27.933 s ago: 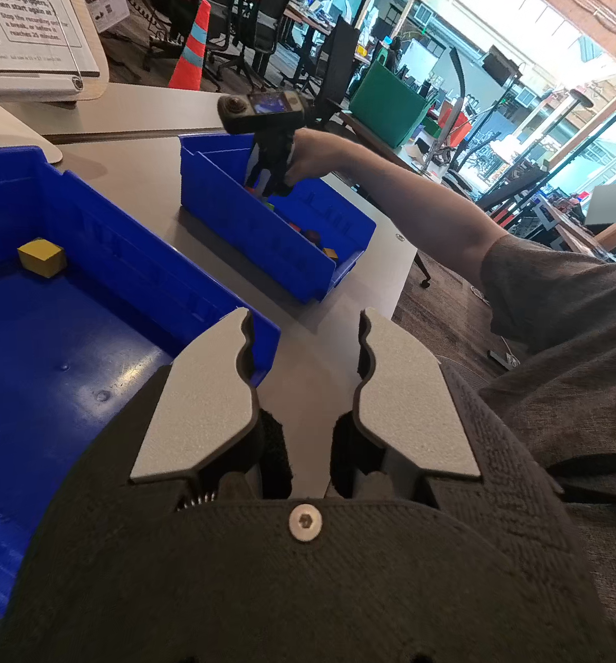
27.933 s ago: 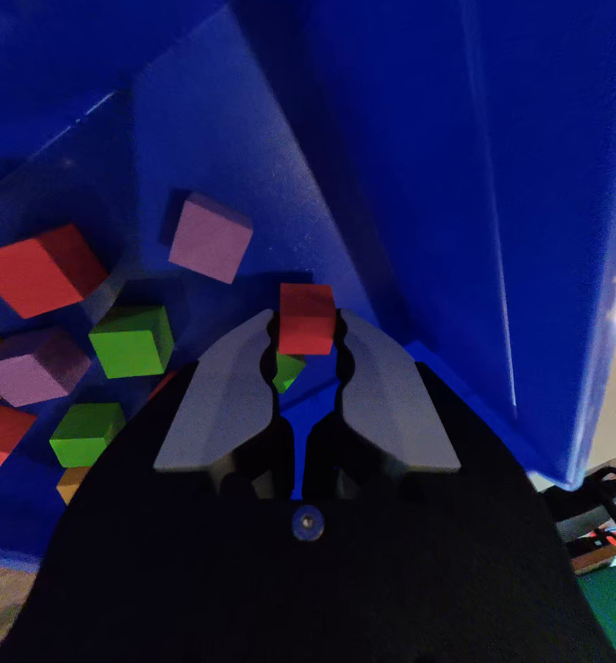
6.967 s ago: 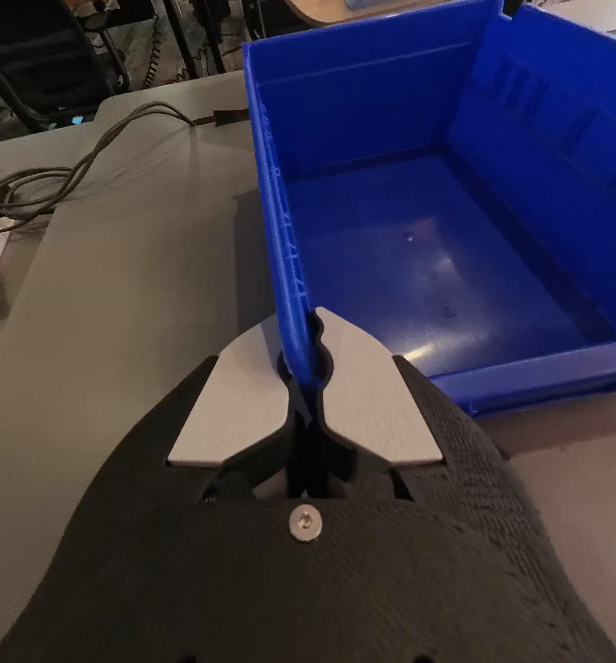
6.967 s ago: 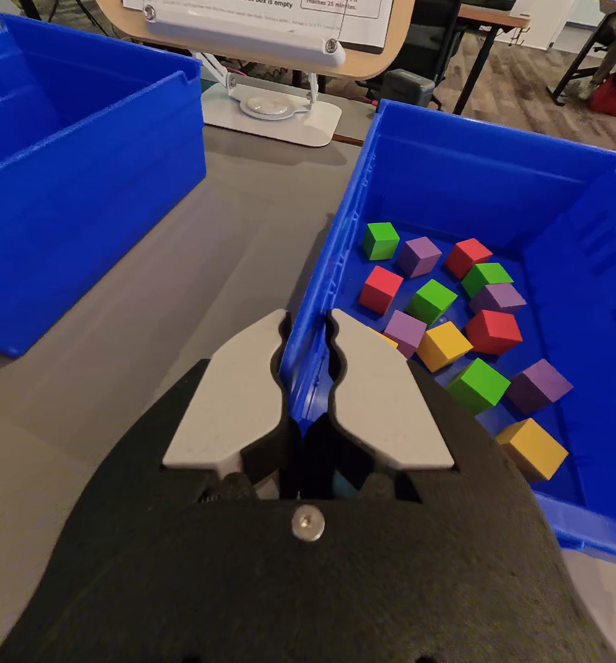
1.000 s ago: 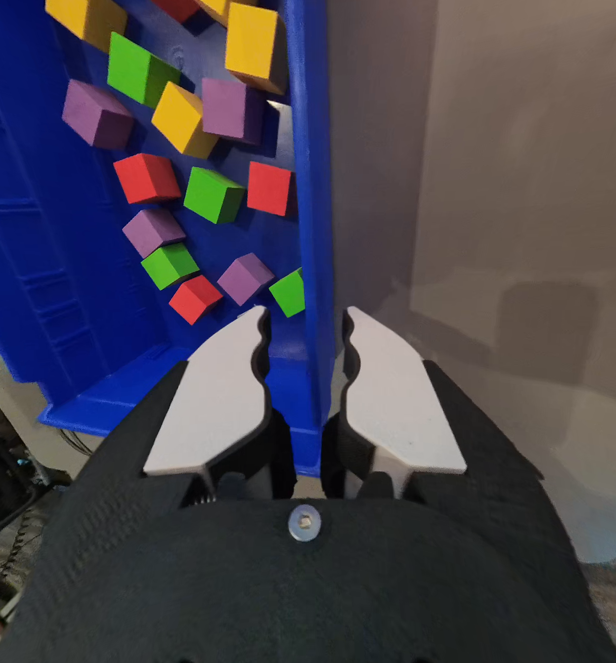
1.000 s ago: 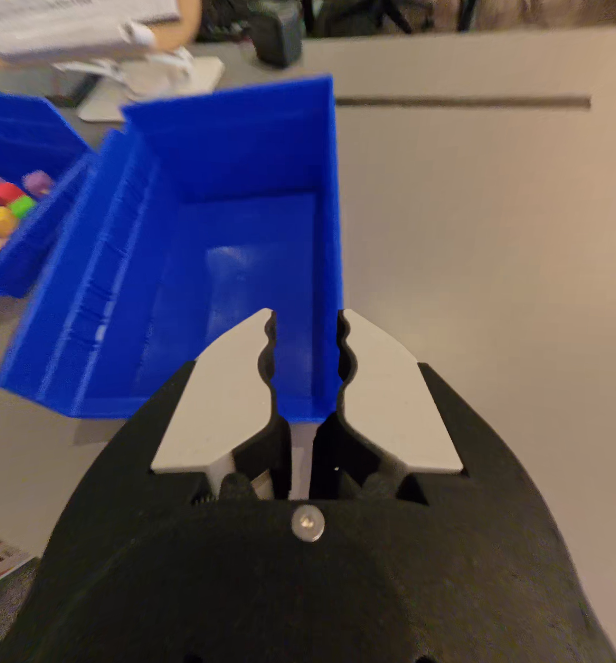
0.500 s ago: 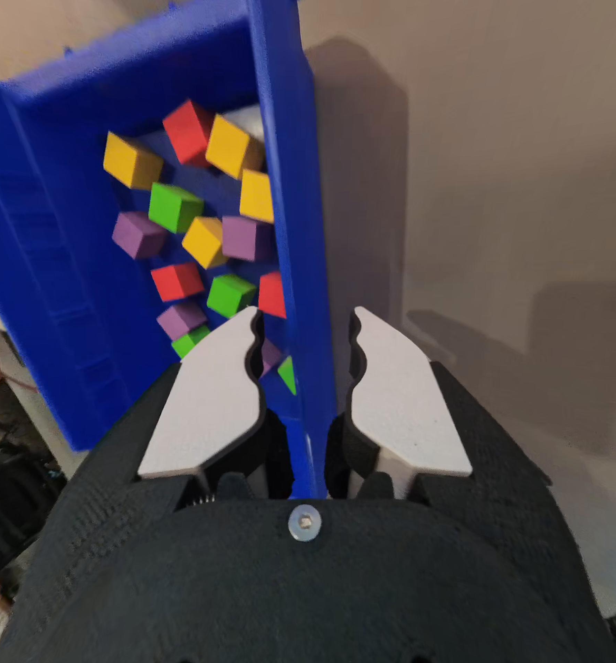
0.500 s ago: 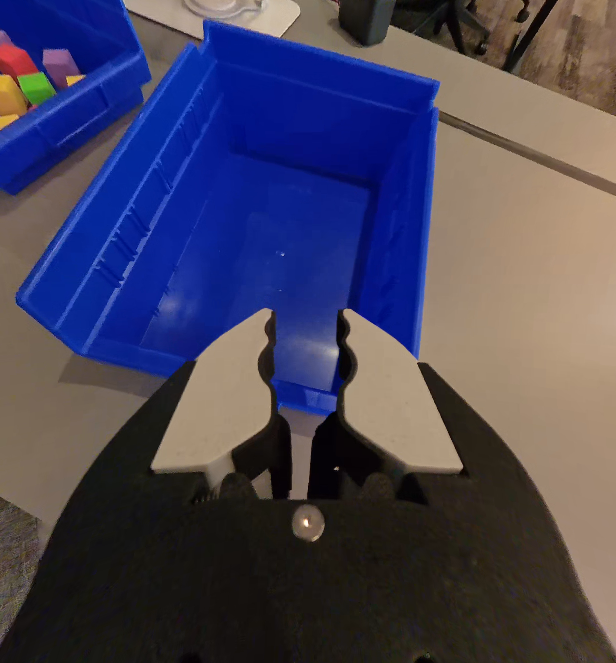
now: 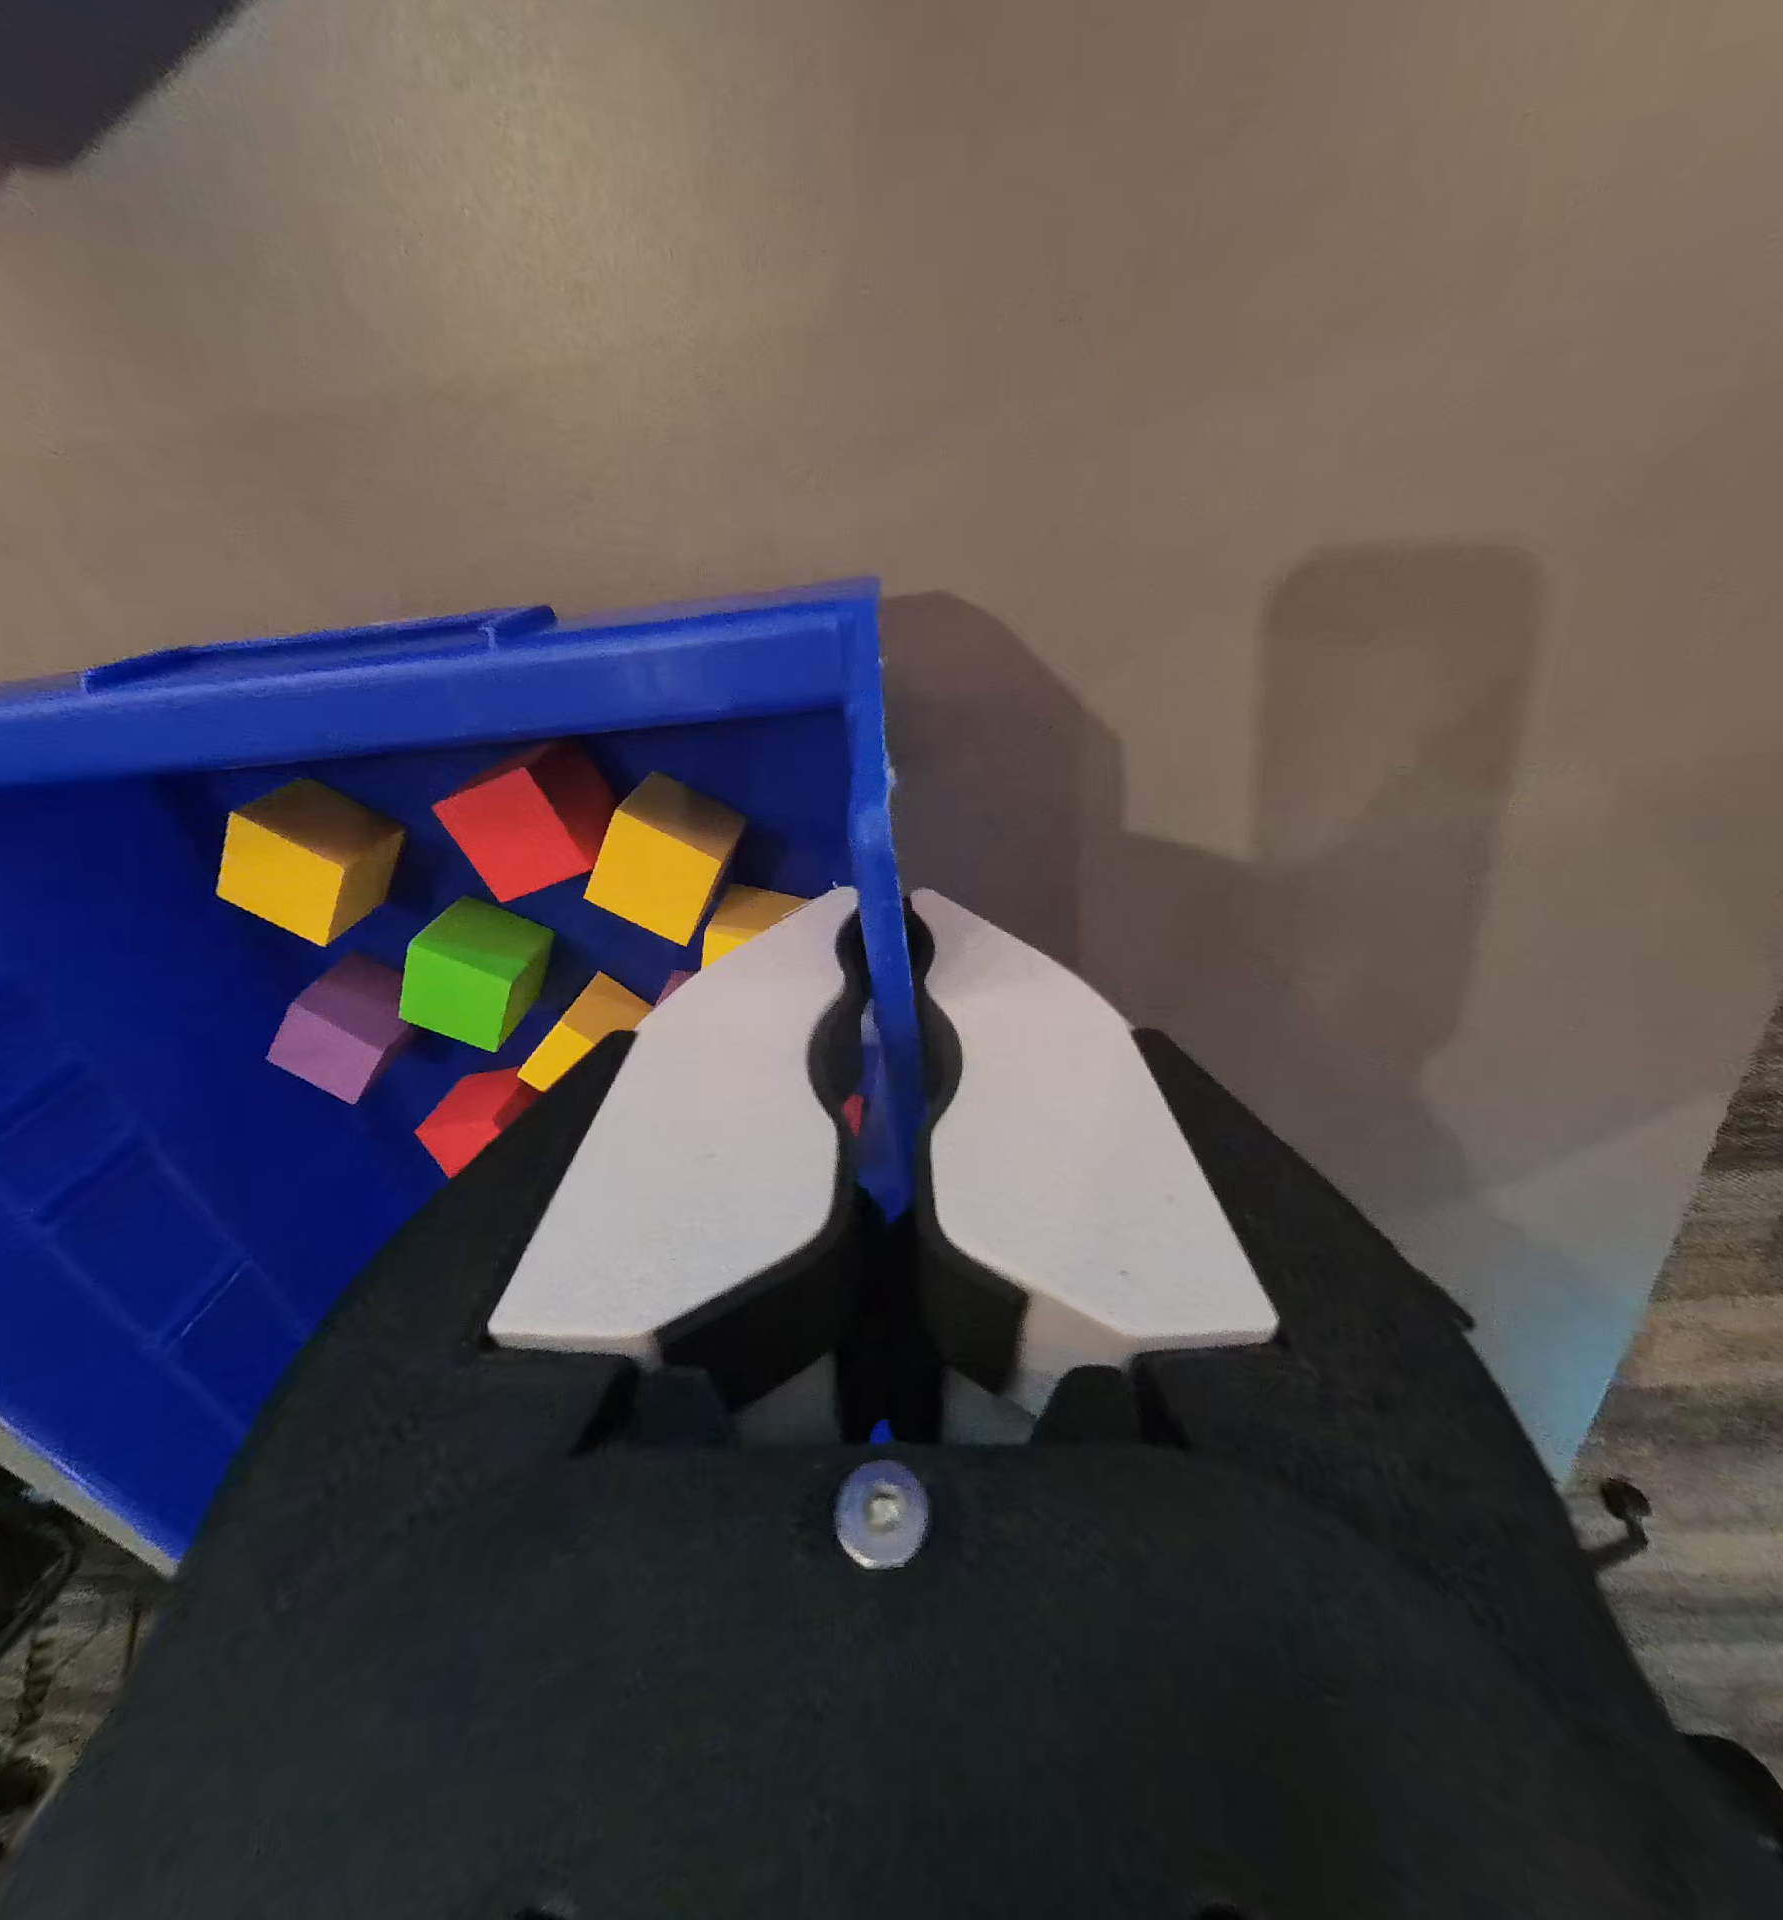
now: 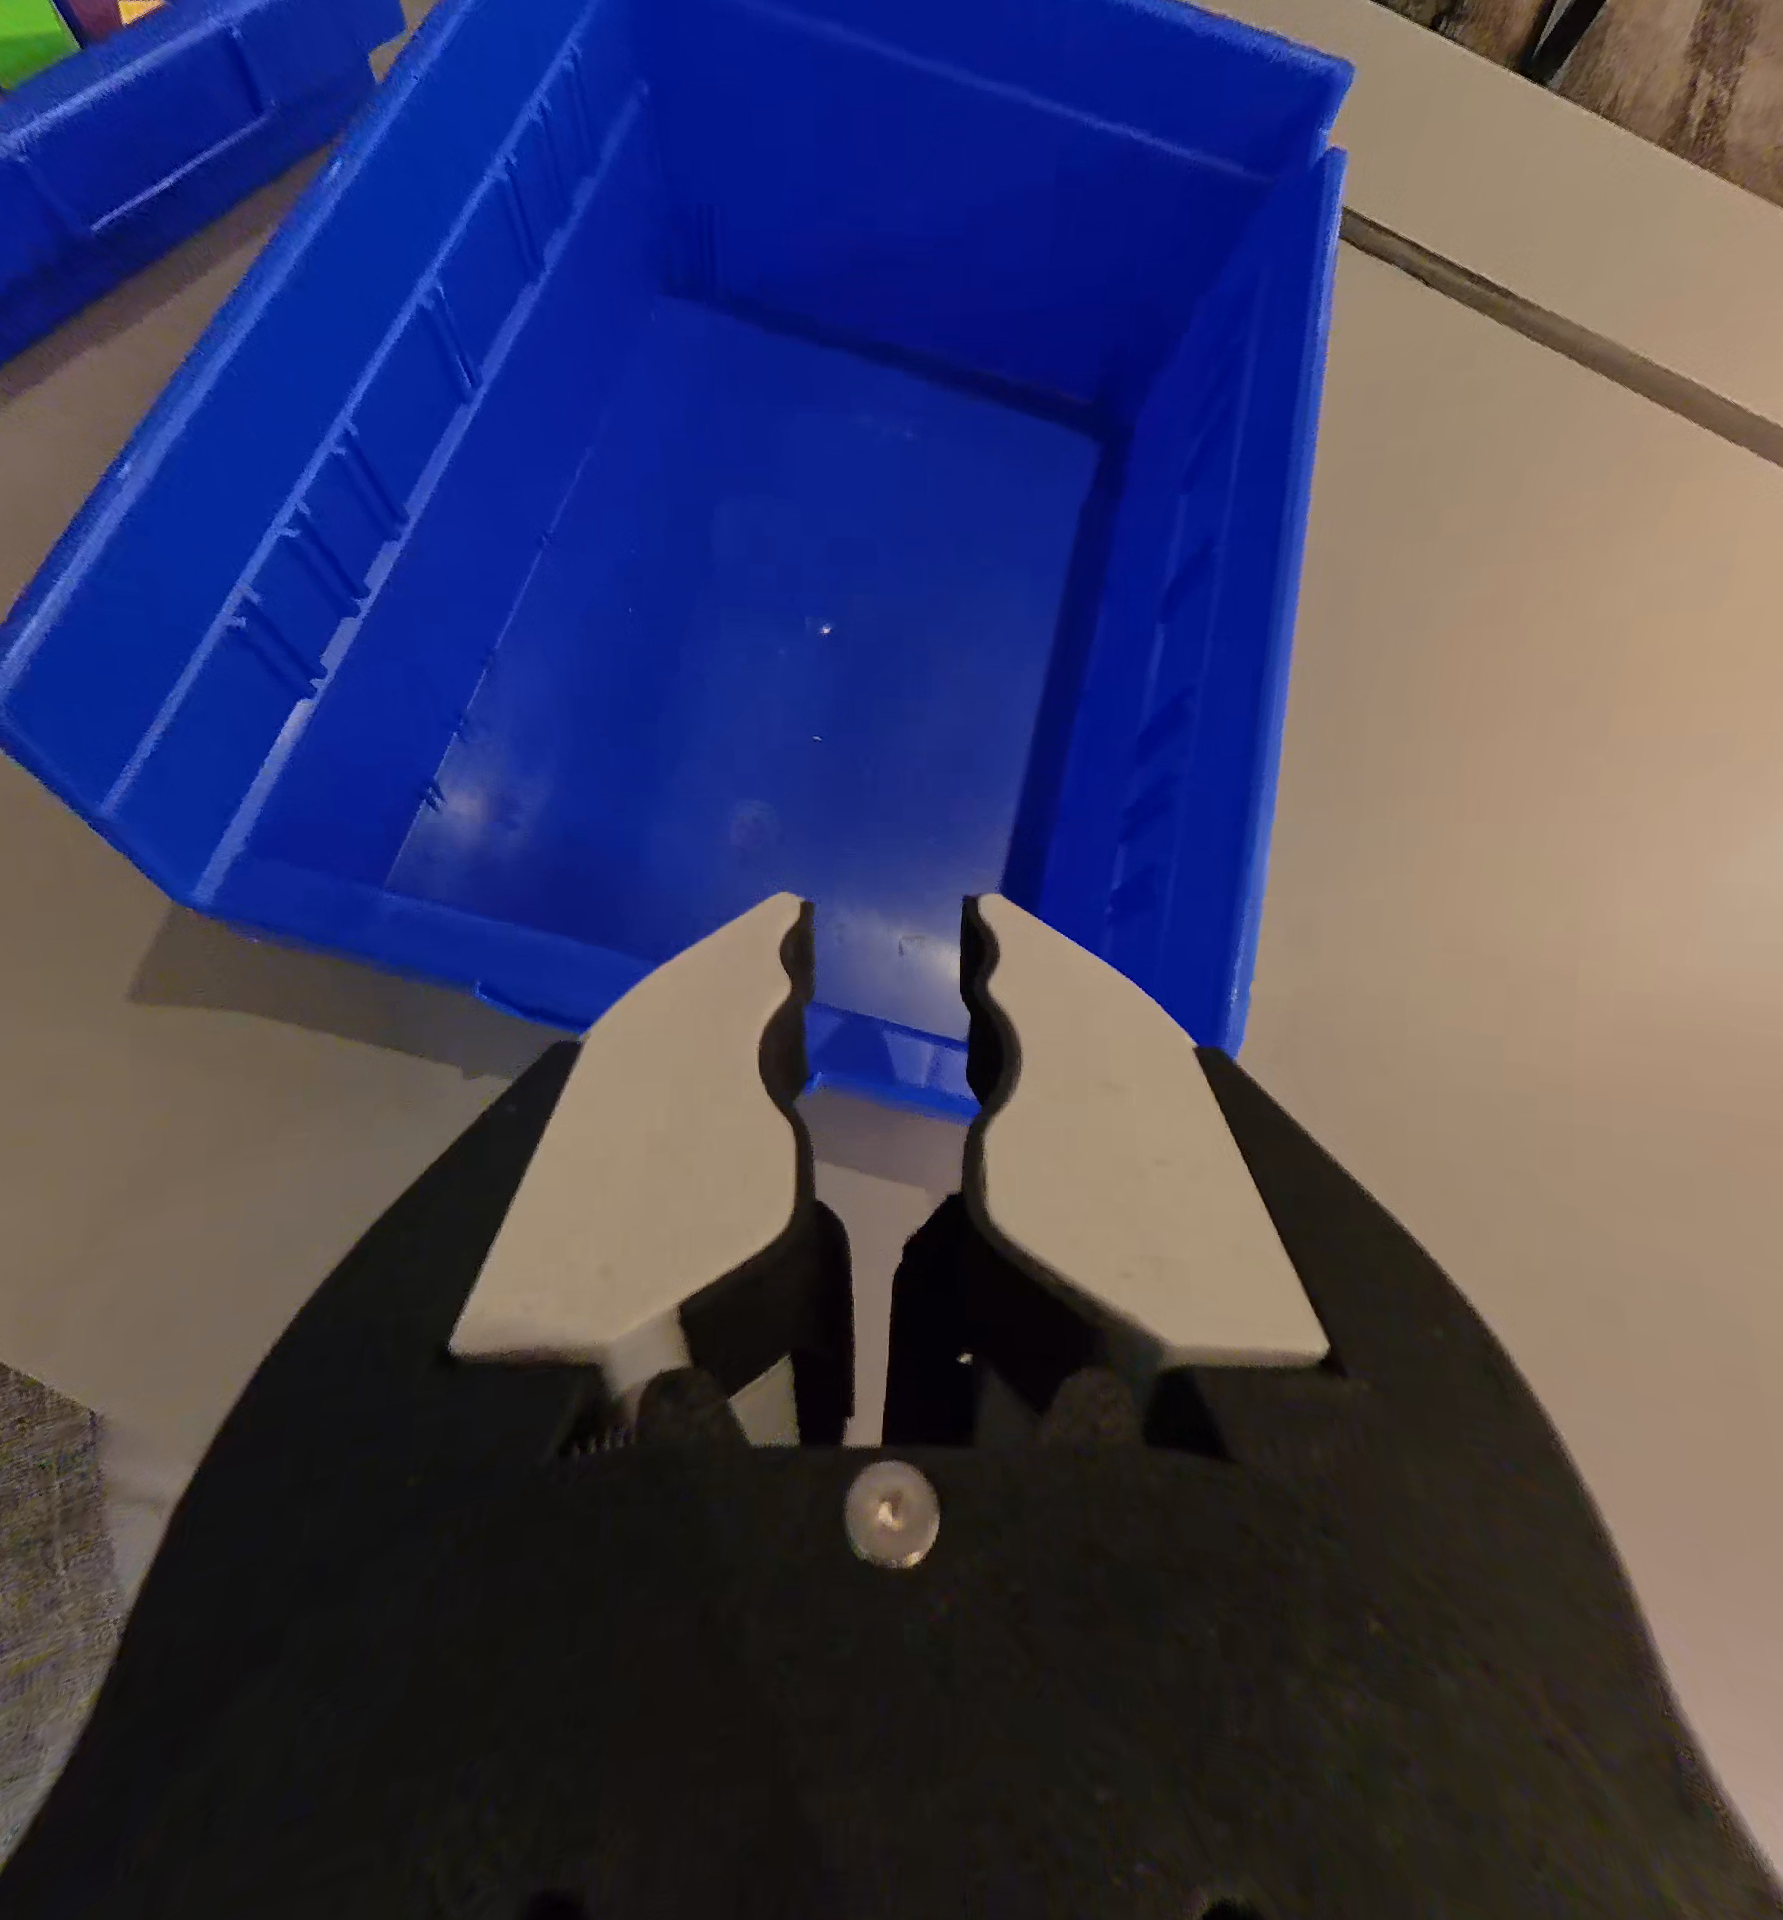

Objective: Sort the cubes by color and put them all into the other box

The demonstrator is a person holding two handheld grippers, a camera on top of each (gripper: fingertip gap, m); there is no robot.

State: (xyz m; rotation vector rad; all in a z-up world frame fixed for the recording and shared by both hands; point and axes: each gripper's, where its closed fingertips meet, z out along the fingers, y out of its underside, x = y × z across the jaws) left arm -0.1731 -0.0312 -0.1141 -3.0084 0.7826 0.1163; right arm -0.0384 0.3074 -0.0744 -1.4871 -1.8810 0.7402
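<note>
Left gripper (image 9: 882,935) clamped on the side wall of the blue bin of cubes (image 9: 347,696).
Coloured cubes (image 9: 474,971) lie at its 10 o'clock; right gripper (image 10: 885,925), jaws apart, hangs over the near edge of an empty blue bin (image 10: 243,582) at 12 o'clock on the grey table (image 10: 1541,727).

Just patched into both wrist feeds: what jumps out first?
The left gripper is clamped on the side wall of a blue bin strewn with coloured cubes, yellow, red, green and purple. The right gripper is open, holding nothing, above the near end of an empty blue bin on the grey table.
</note>
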